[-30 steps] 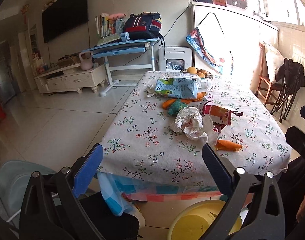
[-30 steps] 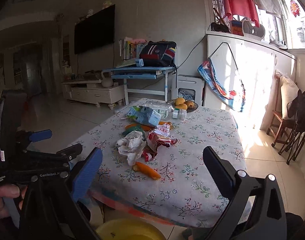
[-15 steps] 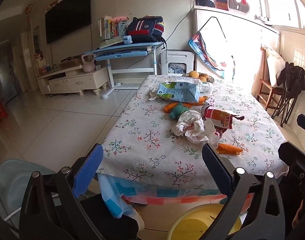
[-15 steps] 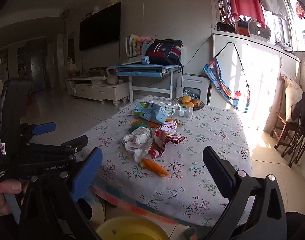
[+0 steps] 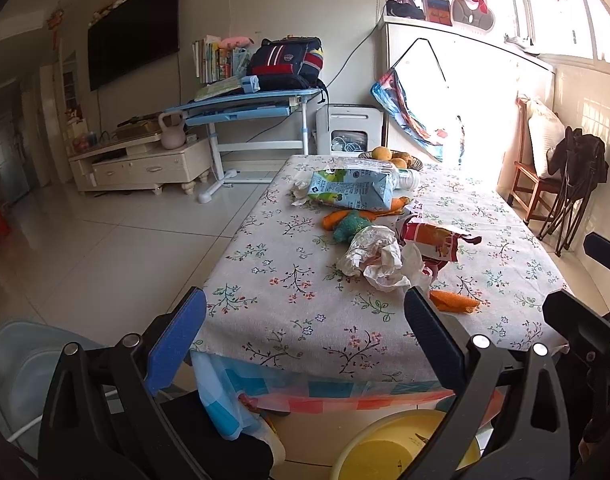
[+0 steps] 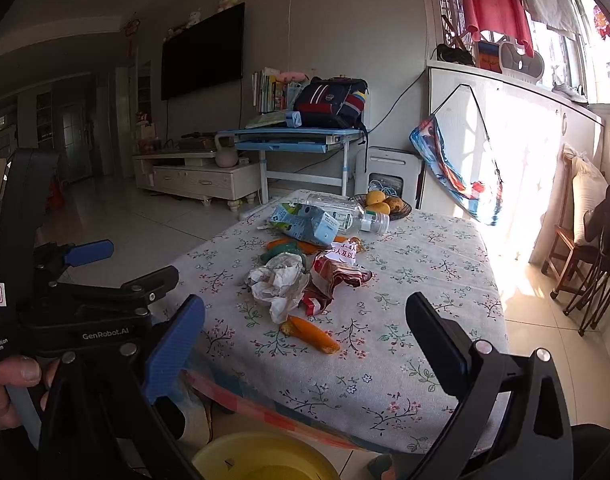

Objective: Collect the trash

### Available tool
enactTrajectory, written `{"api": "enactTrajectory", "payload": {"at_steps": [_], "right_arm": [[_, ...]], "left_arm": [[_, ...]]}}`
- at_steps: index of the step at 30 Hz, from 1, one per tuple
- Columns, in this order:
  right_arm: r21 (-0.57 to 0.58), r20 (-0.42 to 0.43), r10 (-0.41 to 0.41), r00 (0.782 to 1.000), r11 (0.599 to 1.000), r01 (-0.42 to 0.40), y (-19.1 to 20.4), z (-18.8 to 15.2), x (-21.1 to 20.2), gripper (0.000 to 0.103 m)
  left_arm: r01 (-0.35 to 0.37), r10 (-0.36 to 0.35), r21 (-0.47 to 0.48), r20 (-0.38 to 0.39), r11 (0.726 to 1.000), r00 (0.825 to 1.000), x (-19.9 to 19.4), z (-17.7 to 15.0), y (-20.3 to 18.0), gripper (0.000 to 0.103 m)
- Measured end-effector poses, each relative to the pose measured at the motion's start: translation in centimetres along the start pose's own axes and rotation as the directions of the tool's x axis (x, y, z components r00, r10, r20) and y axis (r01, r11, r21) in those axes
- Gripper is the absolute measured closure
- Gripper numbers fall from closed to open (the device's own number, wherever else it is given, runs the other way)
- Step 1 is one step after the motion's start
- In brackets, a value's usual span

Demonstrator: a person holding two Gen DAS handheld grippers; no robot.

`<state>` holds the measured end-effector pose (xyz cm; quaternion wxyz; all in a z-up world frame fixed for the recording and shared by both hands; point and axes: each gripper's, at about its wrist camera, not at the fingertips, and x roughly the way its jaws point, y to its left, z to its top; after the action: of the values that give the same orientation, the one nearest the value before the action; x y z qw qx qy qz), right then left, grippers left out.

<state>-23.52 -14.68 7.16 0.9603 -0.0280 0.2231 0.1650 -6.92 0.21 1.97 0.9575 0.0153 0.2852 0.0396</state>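
- Left gripper (image 5: 305, 332) and right gripper (image 6: 305, 340): jaws spread wide, empty, short of the table (image 5: 289, 320) edge.
- Crumpled paper (image 5: 379, 256), orange peel (image 5: 453, 301), carton (image 5: 351, 190): mid-table, beyond both grippers.
- Yellow bin (image 5: 401, 448): floor, below.

Bare tablecloth (image 5: 289, 304) at near edge, crumpled paper (image 5: 379, 254) and carrot piece (image 5: 453, 300) blocking mid-table, yellow bin (image 6: 261, 460) below.

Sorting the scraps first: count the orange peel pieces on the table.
2 clearly: one orange peel near the front edge, another beside the carton. A third may poke out behind that carton; more could be hidden.
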Motion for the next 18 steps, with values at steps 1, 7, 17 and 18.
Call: {"api": "enactTrajectory", "payload": {"at_steps": [1, 7, 17, 18], "right_arm": [[0.0, 0.0, 0.0, 1.0, 1.0, 0.0, 0.05, -0.02, -0.03, 0.007], [0.001, -0.001, 0.001, 1.0, 1.0, -0.001, 0.03, 0.12, -0.06, 0.007], [-0.001, -0.004, 0.0, 1.0, 1.0, 0.0, 0.0, 0.23, -0.04, 0.007], [-0.001, -0.004, 0.001, 1.0, 1.0, -0.001, 0.02, 0.23, -0.05, 0.007]], "left_arm": [[0.001, -0.001, 0.001, 0.001, 1.0, 1.0, 0.0, 0.0, 0.0, 0.007], [-0.002, 0.002, 0.003, 0.001, 1.0, 1.0, 0.04, 0.01, -0.14, 0.007], [0.001, -0.001, 0.009, 0.003, 1.0, 1.0, -0.03, -0.04, -0.23, 0.007], [0.001, -0.001, 0.009, 0.003, 1.0, 1.0, 0.0, -0.04, -0.18, 0.007]]}}
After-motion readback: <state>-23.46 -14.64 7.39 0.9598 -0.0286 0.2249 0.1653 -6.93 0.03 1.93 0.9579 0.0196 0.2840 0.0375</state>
